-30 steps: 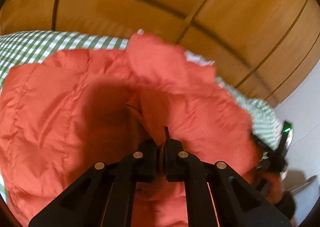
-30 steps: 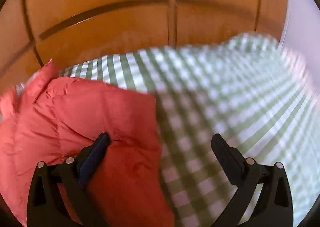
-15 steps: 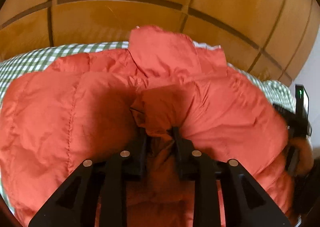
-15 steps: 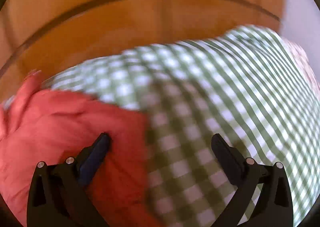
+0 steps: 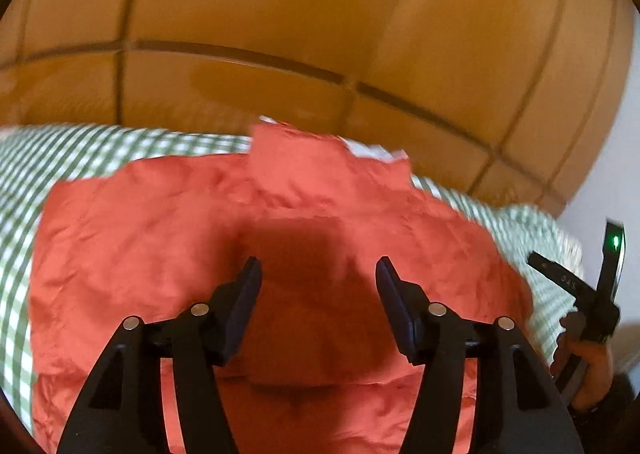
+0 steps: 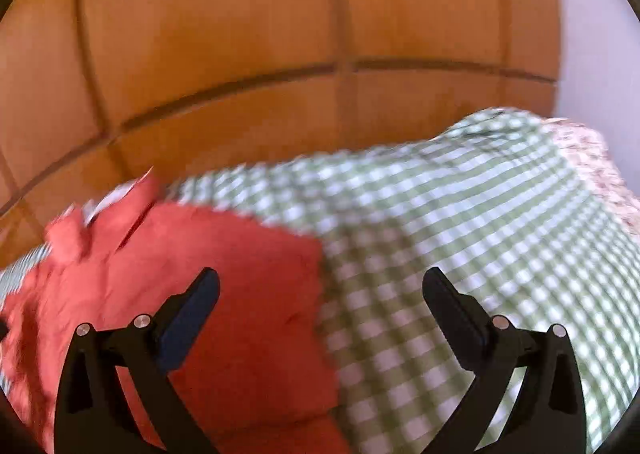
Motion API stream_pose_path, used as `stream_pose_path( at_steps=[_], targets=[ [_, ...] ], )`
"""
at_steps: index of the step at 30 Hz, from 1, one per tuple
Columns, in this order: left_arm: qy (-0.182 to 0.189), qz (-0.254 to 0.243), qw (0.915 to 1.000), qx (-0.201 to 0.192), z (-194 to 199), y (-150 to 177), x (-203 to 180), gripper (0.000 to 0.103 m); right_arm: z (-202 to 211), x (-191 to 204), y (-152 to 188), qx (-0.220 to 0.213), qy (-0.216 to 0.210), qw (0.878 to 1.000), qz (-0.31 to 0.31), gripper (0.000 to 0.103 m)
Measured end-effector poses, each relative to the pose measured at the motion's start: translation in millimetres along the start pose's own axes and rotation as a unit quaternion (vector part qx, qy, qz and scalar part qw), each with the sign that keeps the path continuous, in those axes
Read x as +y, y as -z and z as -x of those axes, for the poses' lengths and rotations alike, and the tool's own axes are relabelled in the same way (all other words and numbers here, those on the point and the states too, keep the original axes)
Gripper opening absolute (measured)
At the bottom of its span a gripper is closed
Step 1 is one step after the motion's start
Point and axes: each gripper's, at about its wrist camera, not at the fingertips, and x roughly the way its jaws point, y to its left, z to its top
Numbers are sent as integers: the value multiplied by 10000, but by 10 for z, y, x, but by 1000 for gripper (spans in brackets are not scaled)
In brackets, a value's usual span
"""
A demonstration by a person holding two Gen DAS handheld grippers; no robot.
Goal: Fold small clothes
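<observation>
Your left tool [image 5: 318, 274] hangs over the middle of the red jacket [image 5: 160, 234] with its fingers spread apart and nothing between them; its shadow falls dark on the fabric just ahead of the tips. The jacket lies spread on the green checked cloth [image 5: 60, 157], its collar [image 5: 312, 157] pointing toward 12 o'clock with a white lining edge showing at the top. Behind it stands a wooden panelled wall [image 5: 320, 33].

At 3 o'clock in the left wrist view you can see your right hand [image 5: 592, 366] gripping the other tool's handle.

Your right tool [image 6: 320, 286] is also spread wide and holds nothing. Its left finger [image 6: 192, 310] is over the jacket's [image 6: 240, 294] right part, its right finger [image 6: 456, 310] over the checked cloth [image 6: 480, 234]. The jacket's edge runs between the two fingers.
</observation>
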Motion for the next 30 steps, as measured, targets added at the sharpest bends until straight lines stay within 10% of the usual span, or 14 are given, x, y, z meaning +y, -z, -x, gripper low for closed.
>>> stream_pose_path(
  at_steps=[4, 12, 20, 30],
  targets=[
    [-544, -878, 9926, 643, -515, 55, -279, 58, -341, -65, 170, 482, 509, 9975, 8, 101],
    [-482, -1035, 9920, 533, -738, 252, -140, 58, -379, -107, 231, 398, 493, 9979, -141, 101],
    [-342, -870, 9956, 77, -231, 230, -189, 74, 282, 65, 149, -1056, -318, 9936, 240, 101],
    [-753, -949, 9911, 544, -807, 164, -53, 91, -773, 406, -40, 489, -635, 9968, 19, 101]
  ],
)
